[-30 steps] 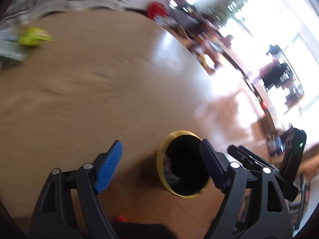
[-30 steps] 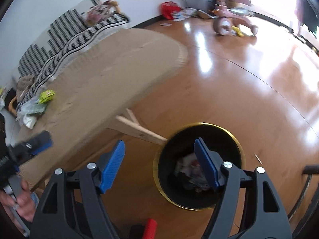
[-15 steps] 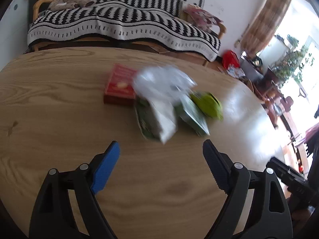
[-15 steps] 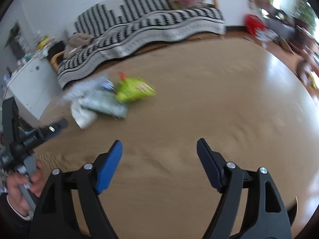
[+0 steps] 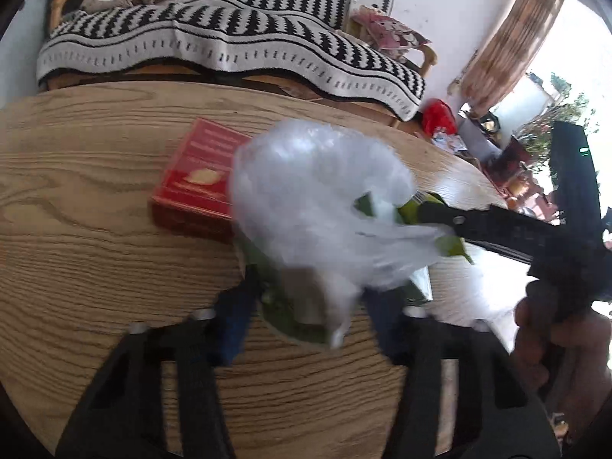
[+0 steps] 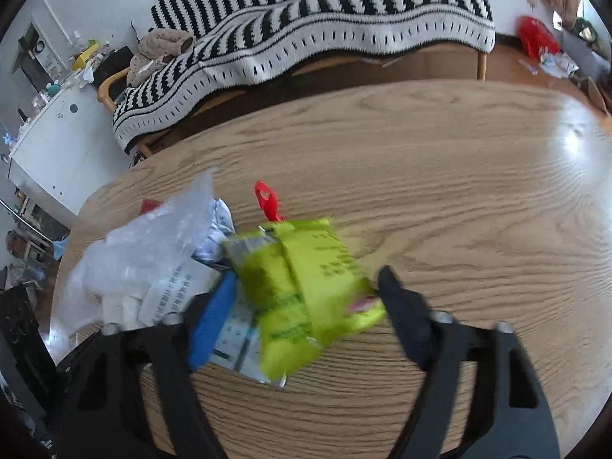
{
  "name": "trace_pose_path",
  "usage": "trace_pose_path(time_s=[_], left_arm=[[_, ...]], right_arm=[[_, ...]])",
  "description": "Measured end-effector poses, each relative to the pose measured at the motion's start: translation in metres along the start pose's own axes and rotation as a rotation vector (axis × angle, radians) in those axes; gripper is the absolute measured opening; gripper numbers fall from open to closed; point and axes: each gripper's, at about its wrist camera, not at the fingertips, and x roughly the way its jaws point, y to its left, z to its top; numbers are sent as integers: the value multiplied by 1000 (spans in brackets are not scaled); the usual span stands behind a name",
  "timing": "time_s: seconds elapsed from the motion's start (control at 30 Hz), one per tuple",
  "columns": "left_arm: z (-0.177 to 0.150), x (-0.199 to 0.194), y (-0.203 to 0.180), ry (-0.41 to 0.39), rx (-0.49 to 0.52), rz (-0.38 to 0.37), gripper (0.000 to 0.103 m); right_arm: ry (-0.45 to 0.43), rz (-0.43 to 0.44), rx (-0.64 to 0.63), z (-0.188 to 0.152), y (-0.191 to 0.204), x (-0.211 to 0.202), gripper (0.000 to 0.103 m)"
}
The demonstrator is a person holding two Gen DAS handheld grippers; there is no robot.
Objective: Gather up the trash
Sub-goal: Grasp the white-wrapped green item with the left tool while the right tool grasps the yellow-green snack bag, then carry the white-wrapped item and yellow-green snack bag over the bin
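A: Trash pile, where?
B: Middle of the wooden tabletop [image 6: 440, 176]. Lime-green wrapper [image 6: 306, 290] on top of a white-and-teal packet [image 6: 233, 340], crumpled clear plastic bag [image 5: 306, 199] just left of it, red box [image 5: 195, 183] at the far left, touching the bag. Small red clip [image 6: 267, 199] just beyond the wrapper.
A: Right gripper [image 6: 302, 306]?
B: Spread wide, fingers either side of the green wrapper, not clamped on it.
A: Left gripper [image 5: 306, 317]?
B: Also released, straddling a green-edged packet [image 5: 290, 306] under the plastic bag. Blurry, can't tell if it's touching.
A: Background?
B: Striped black-and-white throw [image 6: 306, 30] over a sofa beyond the tabletop, red bag [image 6: 535, 36] on the floor far right.
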Motion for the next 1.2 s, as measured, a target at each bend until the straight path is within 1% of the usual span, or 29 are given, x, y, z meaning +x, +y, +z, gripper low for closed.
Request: trace_pose_path(time_s=[0.03,0.07,0.13,0.27,0.33,0.43,0.5,0.57,0.6,0.67,0.7,0.8,0.87,0.97,1.07,1.2], left_arm=[[0,-4,-1,-7,9,8,42],[0,-7,0,-9,12,1,41],[-1,-16,2,-11,7,-14,40],[-10,-39,4,-16,12,-5,40],[-18,-56,5,-22,15,1,40],[-29,-82,5,-39,37,19,40],[-39,-96,3,-43,64,35,40],[-52,-110,2,-24,84,40,40],[-56,-114,2,-23,85,36,40],[-70,-129,-1,-22,93,27,40],[-77,-134,-3,-22,97,21,40],[-94,-145,-11,-22,98,10,40],[-104,-149,-21,-11,94,-12,40],[-115,-151,-49,-10,138,-42,40],[-123,-148,-87,3,194,-91,40],[-139,-137,-152,29,281,-181,40]], right_arm=[[-4,11,0,-2,-1,-2,57],[-6,20,-1,-5,-1,-5,53],[-11,23,-15,-13,1,-12,49],[-60,4,-26,-32,1,-41,48],[-92,-12,-23,-44,-1,-61,48],[-120,-35,-27,-71,-4,-94,48],[-143,-61,-41,-96,-7,-119,48],[-162,-82,-36,-120,-13,-141,48],[-178,-88,-11,-139,-21,-158,48],[-189,-98,20,-163,-32,-175,48],[-193,-124,41,-181,-42,-187,48],[-206,-160,112,-219,-68,-213,48],[-218,-186,149,-242,-83,-228,48],[-236,-242,216,-281,-111,-251,48],[-250,-318,290,-321,-142,-275,48],[-257,-400,361,-362,-177,-301,48]])
